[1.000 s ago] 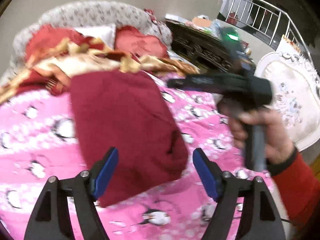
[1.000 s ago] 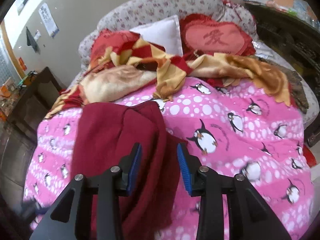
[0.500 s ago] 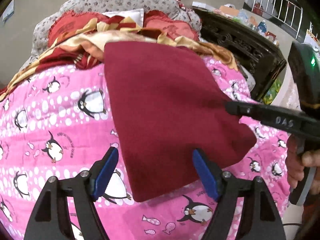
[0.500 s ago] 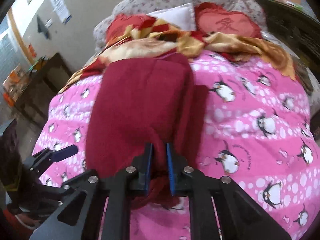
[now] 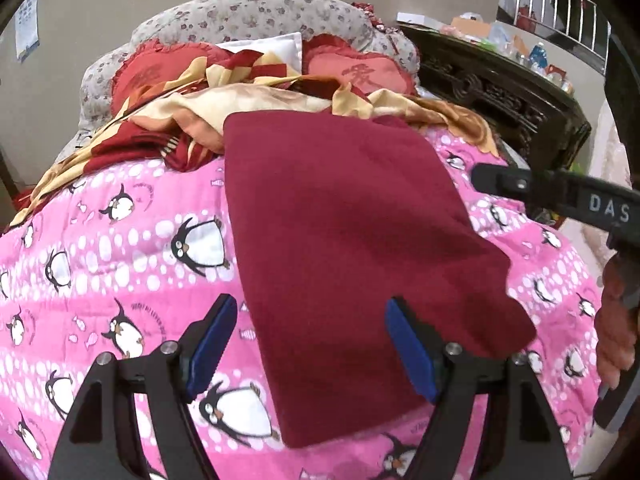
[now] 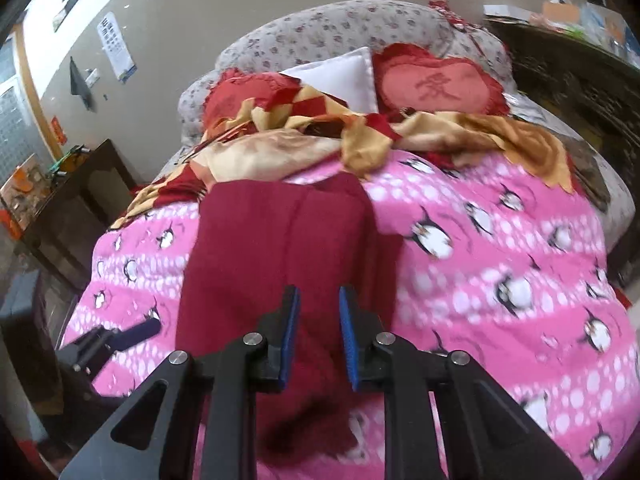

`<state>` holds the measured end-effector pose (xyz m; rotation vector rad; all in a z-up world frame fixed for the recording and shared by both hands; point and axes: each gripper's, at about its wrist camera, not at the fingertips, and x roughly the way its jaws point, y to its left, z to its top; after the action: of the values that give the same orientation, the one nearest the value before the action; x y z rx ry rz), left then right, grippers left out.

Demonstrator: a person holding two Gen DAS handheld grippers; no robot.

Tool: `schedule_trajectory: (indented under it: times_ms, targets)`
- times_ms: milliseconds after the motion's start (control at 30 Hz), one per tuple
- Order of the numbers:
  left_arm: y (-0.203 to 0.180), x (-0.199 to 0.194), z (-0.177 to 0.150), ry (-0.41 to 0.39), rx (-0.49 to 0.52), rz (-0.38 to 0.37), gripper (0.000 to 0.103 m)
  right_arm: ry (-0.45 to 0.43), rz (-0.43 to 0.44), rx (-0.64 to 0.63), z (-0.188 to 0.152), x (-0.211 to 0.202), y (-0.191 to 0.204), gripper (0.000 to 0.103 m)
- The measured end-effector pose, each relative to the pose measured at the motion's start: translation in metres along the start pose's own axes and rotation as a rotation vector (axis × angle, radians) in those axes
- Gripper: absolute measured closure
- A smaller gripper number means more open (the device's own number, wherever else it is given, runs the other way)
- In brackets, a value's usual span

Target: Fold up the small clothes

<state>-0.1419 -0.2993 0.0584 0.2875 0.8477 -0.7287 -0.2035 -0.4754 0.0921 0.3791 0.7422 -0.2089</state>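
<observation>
**Maroon garment spread flat on the penguin quilt**

A pink penguin-print quilt (image 5: 120,264) covers the bed, with a red-and-gold blanket (image 5: 248,100) bunched near the floral headboard (image 5: 248,12), where a heart-shaped red cushion (image 6: 438,88) leans. A dark carved cabinet (image 5: 500,96) stands beside the bed. The maroon garment (image 5: 352,248) lies on the quilt as a folded, roughly rectangular panel, its far edge touching the blanket. The left gripper (image 5: 310,348) hangs over the garment's near end with its blue pads wide apart, gripping nothing. The right gripper (image 6: 319,338) sits over the cloth's near edge, pads set a narrow gap apart; fabric shows between them, but nothing appears pinched
</observation>
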Motion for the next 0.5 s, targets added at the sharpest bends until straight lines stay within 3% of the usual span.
schedule_trajectory:
  times_ms: [133,200,267,500]
  targets:
    - [-0.002,0.015,0.003,0.021,-0.014,0.011,0.023,0.042,0.010,-0.038,0.004,0.031,0.009,0.066]
    - [-0.003,0.021,0.002,0.033,-0.018,0.007,0.022,0.074,-0.068,-0.065,-0.001,0.052,0.002,0.068]
    - [-0.005,0.025,0.002,0.034,-0.014,0.009,0.021,0.080,-0.089,-0.058,-0.006,0.062,-0.010,0.069]
    - [-0.004,0.030,0.001,0.041,-0.024,0.016,0.019,0.070,-0.043,0.019,-0.008,0.057,-0.024,0.069]
